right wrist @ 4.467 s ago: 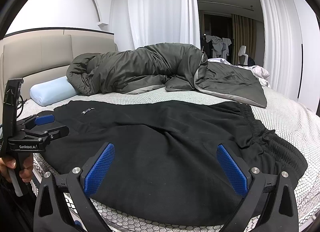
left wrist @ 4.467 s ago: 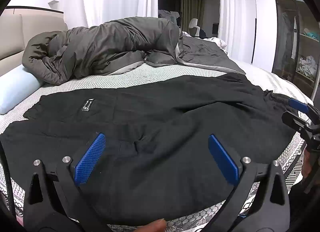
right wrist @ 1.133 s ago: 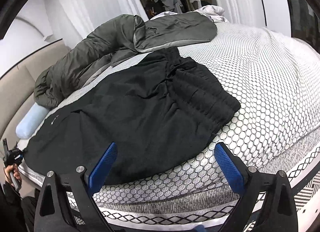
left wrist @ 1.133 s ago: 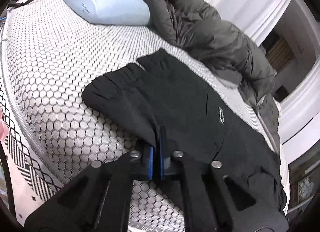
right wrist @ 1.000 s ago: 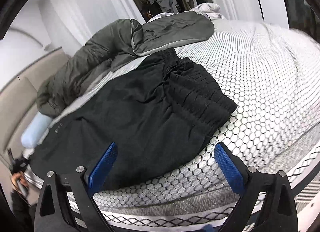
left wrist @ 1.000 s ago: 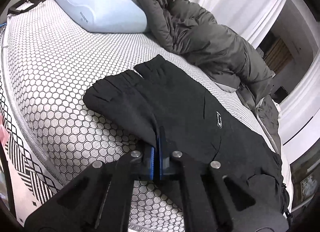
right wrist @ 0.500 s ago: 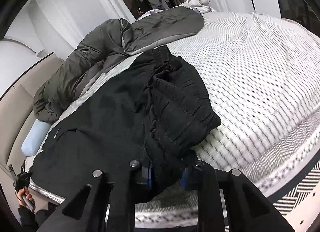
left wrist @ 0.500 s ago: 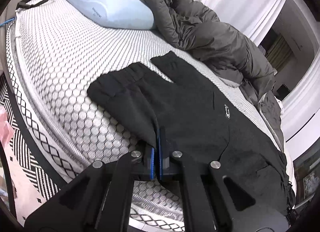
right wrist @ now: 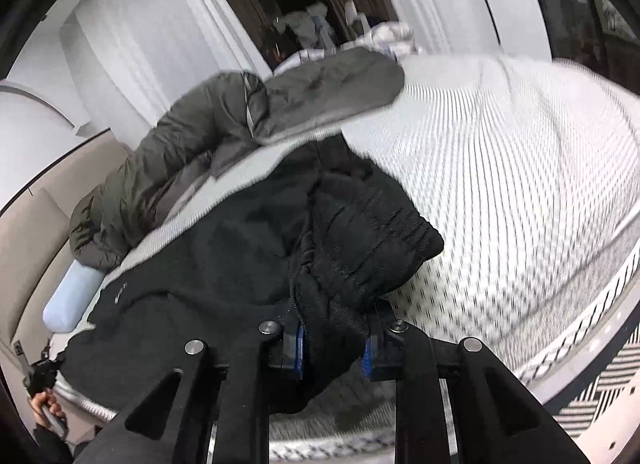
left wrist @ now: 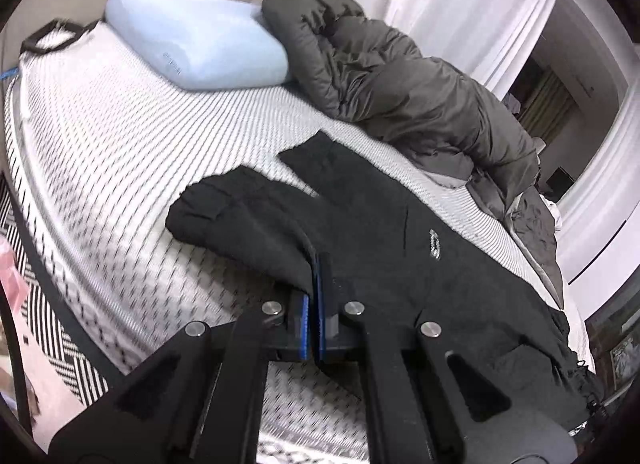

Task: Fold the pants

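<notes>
Black pants (left wrist: 400, 248) lie spread across the white patterned bed (left wrist: 112, 151). My left gripper (left wrist: 314, 304) is shut on the near edge of a pant leg close to the cuffs, which lie to its upper left. In the right wrist view the pants (right wrist: 240, 248) stretch away to the left. My right gripper (right wrist: 332, 340) is shut on the bunched elastic waistband (right wrist: 360, 232), lifted a little off the bed. The left gripper (right wrist: 38, 374) shows small at the far lower left of that view.
A dark grey duvet (left wrist: 400, 95) is heaped along the far side of the bed, next to a light blue pillow (left wrist: 192, 47). A beige headboard (right wrist: 24, 232) stands at the left. White curtains and a black-and-white patterned rug (left wrist: 52, 328) surround the bed.
My right gripper closed on the waistband and has lifted it, bunching the fabric. My left gripper stays shut on the leg edge and has pulled back and up a little.
</notes>
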The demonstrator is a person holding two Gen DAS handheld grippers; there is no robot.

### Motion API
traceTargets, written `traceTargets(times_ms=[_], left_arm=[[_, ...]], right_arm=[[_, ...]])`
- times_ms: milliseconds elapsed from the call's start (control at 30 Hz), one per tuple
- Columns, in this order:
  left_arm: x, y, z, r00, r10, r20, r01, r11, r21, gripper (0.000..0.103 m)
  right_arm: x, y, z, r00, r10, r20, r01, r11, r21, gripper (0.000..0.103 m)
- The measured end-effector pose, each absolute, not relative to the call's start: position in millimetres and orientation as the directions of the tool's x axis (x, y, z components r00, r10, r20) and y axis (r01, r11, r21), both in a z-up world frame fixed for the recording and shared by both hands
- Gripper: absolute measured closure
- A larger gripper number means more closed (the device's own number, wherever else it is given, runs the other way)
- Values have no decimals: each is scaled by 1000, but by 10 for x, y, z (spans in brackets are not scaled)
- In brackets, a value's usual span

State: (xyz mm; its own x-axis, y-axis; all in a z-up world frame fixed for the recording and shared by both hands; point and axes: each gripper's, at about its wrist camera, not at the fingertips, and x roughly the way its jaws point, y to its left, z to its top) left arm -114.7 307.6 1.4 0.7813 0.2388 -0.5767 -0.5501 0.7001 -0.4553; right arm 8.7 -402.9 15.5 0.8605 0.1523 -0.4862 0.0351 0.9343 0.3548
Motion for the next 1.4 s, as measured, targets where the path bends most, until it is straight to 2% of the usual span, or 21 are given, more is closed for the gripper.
traceTargets(times_ms=[133, 333, 567, 667, 700, 767, 800, 833, 867, 900, 1033, 1100, 1167, 1267, 1333, 1400], left_arm=[[-832, 3167, 234, 792, 251, -557, -543, 707, -453, 102], [-77, 3325, 561, 793, 274, -544, -544, 722, -429, 102], [1257, 3735, 552, 714, 286, -639, -606, 710, -359, 102], [1821, 3878, 413, 643, 300, -704, -641, 714, -282, 101], [1978, 3923, 355, 620, 292, -729, -649, 712, -267, 97], [2167, 3982, 274, 595, 286, -751, -657, 711, -251, 78], [2221, 3998, 249, 585, 290, -757, -661, 711, -239, 50], [2231, 4000, 231, 582, 299, -756, -665, 711, -230, 26], [2217, 3990, 237, 585, 312, -749, -667, 710, -225, 21], [2177, 3971, 255, 594, 326, -736, -668, 710, -224, 20], [1921, 3740, 274, 629, 300, -717, -632, 734, -248, 20], [1778, 3521, 331, 658, 279, -699, -602, 753, -266, 19], [1648, 3284, 371, 686, 244, -685, -565, 772, -290, 16], [1548, 2922, 434, 714, 203, -670, -515, 800, -308, 15], [1446, 2674, 442, 714, 204, -670, -505, 813, -291, 15], [1378, 2499, 436, 722, 191, -665, -487, 822, -294, 13]], right_arm=[[292, -3909, 402, 894, 91, -439, 74, 936, 345, 84], [940, -3682, 825, 888, 7, -459, 147, 943, 300, 84], [2209, -3336, 1074, 855, -56, -516, 176, 966, 187, 84], [2820, -3197, 943, 805, -76, -588, 180, 976, 121, 84], [3060, -3165, 859, 782, -75, -619, 181, 977, 110, 83], [3347, -3163, 728, 749, -57, -660, 175, 978, 115, 78], [3517, -3178, 632, 722, -53, -689, 184, 976, 117, 70], [3584, -3188, 578, 709, -64, -703, 191, 976, 103, 63], [3611, -3198, 539, 706, -99, -701, 206, 976, 70, 50], [3564, -3188, 508, 713, -120, -691, 215, 975, 51, 41], [3219, -3215, 501, 748, -98, -656, 192, 979, 74, 29], [2975, -3243, 499, 766, -64, -640, 172, 979, 107, 13], [2809, -3264, 519, 784, -86, -615, 186, 977, 100, 8], [2890, -3320, 578, 776, -148, -613, 213, 976, 34, 6], [3012, -3488, 650, 744, -123, -657, 240, 966, 92, 6], [2897, -3527, 783, 772, -119, -624, 234, 967, 105, 6]])
